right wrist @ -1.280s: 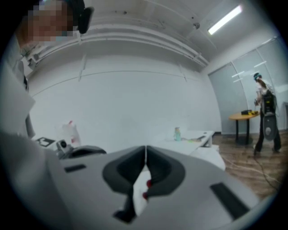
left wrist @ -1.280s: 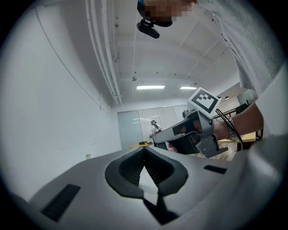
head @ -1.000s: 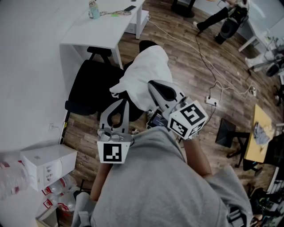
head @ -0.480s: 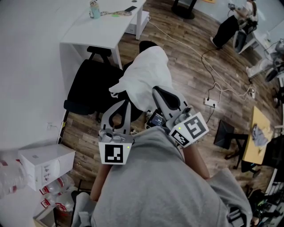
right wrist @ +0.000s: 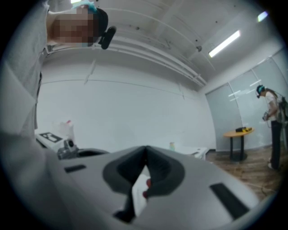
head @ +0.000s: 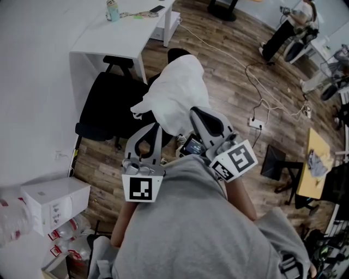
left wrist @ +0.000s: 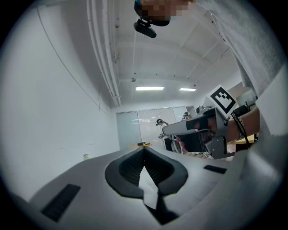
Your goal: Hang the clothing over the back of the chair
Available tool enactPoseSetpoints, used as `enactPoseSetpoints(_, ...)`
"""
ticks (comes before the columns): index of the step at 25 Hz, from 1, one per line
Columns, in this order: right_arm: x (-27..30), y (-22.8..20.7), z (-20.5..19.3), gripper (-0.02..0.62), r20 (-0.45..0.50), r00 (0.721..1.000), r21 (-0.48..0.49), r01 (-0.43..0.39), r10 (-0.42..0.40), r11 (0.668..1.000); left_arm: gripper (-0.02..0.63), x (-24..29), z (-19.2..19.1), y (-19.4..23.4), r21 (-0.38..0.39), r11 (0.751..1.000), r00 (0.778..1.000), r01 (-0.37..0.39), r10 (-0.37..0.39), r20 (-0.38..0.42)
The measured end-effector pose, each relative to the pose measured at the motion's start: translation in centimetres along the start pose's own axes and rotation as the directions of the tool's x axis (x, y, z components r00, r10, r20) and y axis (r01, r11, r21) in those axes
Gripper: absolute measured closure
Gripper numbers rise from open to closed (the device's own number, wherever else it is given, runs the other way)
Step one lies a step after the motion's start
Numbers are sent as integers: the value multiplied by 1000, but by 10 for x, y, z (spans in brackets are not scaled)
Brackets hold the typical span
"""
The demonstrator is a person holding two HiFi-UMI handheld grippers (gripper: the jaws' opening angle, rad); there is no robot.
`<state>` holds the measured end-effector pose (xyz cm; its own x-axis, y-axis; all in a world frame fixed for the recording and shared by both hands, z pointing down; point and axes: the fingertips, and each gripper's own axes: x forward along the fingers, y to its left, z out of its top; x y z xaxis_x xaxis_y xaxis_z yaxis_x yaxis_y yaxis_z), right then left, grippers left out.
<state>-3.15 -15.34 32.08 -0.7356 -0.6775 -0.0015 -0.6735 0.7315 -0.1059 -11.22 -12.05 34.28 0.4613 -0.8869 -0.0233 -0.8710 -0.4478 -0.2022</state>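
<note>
A white garment [head: 174,95] hangs bunched in the air over the seat and back of a black office chair [head: 106,106]. My left gripper [head: 154,128] grips its near lower edge, and my right gripper [head: 194,112] grips its right side. In the left gripper view the left gripper [left wrist: 144,149] is shut, with a strip of white cloth [left wrist: 148,188] pinched between the jaws. The right gripper [right wrist: 146,148] is shut too, with white cloth [right wrist: 138,191] caught between its jaws. Most of the chair's back is hidden under the garment.
A white desk [head: 120,32] with a bottle [head: 112,11] stands just behind the chair. A white box [head: 54,199] and plastic bottles lie at the lower left. Cables and a power strip [head: 256,123] cross the wood floor; a person [head: 289,27] sits far right.
My right gripper has drawn back slightly toward me, still holding the garment. The left gripper and the garment have hardly moved. The person in the background has moved to the right.
</note>
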Motion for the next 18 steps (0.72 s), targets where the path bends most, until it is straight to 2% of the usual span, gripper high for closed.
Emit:
enactPoseSetpoints(3, -2, 1, -3, 561, -8, 1000, -2, 0, 0, 1000, 571, 1, -4, -3, -33, 999, 1000, 2, -2, -21)
enactPoseSetpoints(8, -3, 1, -4, 561, -12, 1000, -4, -7, 7, 1000, 571, 5, 3, -8, 28, 999, 1000, 29, -29, 0)
enactPoseSetpoints(18, 3, -1, -10, 561, -27, 999, -8, -27, 27, 1000, 571, 9, -4, -9, 14, 999, 999, 33, -33, -18)
